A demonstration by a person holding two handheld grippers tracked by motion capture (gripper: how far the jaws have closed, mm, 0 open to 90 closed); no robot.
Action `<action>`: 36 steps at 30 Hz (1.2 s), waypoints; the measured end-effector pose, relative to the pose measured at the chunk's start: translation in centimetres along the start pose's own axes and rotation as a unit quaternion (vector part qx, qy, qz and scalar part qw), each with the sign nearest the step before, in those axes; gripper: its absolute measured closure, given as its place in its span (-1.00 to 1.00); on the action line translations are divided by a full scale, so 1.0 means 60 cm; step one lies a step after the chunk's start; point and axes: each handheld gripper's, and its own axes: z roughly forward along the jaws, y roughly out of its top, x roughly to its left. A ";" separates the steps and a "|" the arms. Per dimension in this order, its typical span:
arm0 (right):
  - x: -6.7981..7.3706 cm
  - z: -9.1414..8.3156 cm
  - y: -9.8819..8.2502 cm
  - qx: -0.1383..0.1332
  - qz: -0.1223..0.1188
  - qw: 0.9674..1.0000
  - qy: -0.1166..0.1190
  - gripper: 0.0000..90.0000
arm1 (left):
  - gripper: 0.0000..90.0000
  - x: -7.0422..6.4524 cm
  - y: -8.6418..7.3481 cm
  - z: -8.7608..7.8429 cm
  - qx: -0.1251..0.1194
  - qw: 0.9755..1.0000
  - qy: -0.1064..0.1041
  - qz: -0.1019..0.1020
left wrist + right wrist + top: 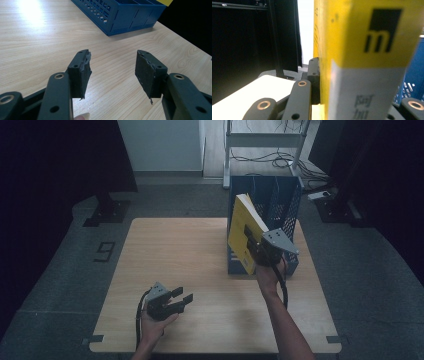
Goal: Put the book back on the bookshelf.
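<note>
The right gripper (261, 251) is clamped on a yellow book (244, 232), held upright and tilted over the front of the blue rack (287, 202) at the desk's far right edge; to seat it well I would square the spine with a slot, then lower it straight so it clears the dividers. The left gripper (179, 301) rests near the desk's (175, 250) front edge, jaws apart and empty. The desk is pale wood on grey floor, with cables (280, 157) behind.

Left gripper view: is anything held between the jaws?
No: the left gripper has its jaws spread apart, with bare wooden table visible between them.
</note>
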 end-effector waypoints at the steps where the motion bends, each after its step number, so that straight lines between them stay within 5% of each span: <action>1: 0.000 0.001 0.000 0.000 -0.001 1.000 -0.001 0.66 | 0.02 0.000 0.000 0.000 0.000 1.000 0.000 0.000; 36: -0.011 0.062 -0.011 0.017 0.006 0.999 -0.030 0.66 | 0.02 0.005 -0.001 -0.003 0.000 1.000 -0.001 -0.006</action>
